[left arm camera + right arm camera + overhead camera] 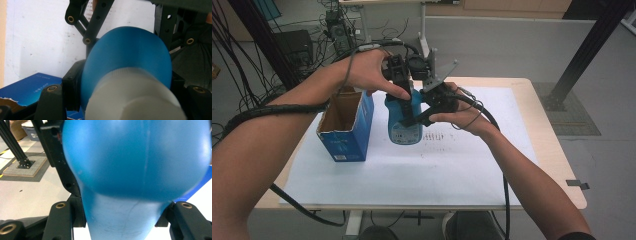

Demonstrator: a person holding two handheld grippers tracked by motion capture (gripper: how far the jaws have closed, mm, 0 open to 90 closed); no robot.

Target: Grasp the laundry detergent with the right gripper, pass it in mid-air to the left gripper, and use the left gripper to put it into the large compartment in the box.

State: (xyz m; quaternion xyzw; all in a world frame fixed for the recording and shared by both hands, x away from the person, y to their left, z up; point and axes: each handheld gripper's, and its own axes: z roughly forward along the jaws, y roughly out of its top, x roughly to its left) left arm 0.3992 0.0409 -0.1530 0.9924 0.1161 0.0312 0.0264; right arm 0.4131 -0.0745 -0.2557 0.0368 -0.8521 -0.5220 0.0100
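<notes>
A blue bottle (pixel 404 127) with a printed label stands upright on the white mat (pixel 462 165) at the table's middle. My left gripper (pixel 400 95) comes down on its top. In the left gripper view the black jaws sit on either side of the white ribbed cap (pixel 130 97), shut on it, with the blue body (pixel 127 50) beyond. From the right, my right gripper (pixel 424 114) grips the bottle's upper part. The narrow blue neck (pixel 122 217) is clamped between its jaws in the right gripper view, under the wider shoulder (pixel 135 157).
An open blue cardboard box (pixel 344 125) stands just left of the bottle, its corner (pixel 27 90) near the left jaw. Cables trail from both grippers across the table. A black frame post (pixel 587 50) rises at the back right, beyond the table edge.
</notes>
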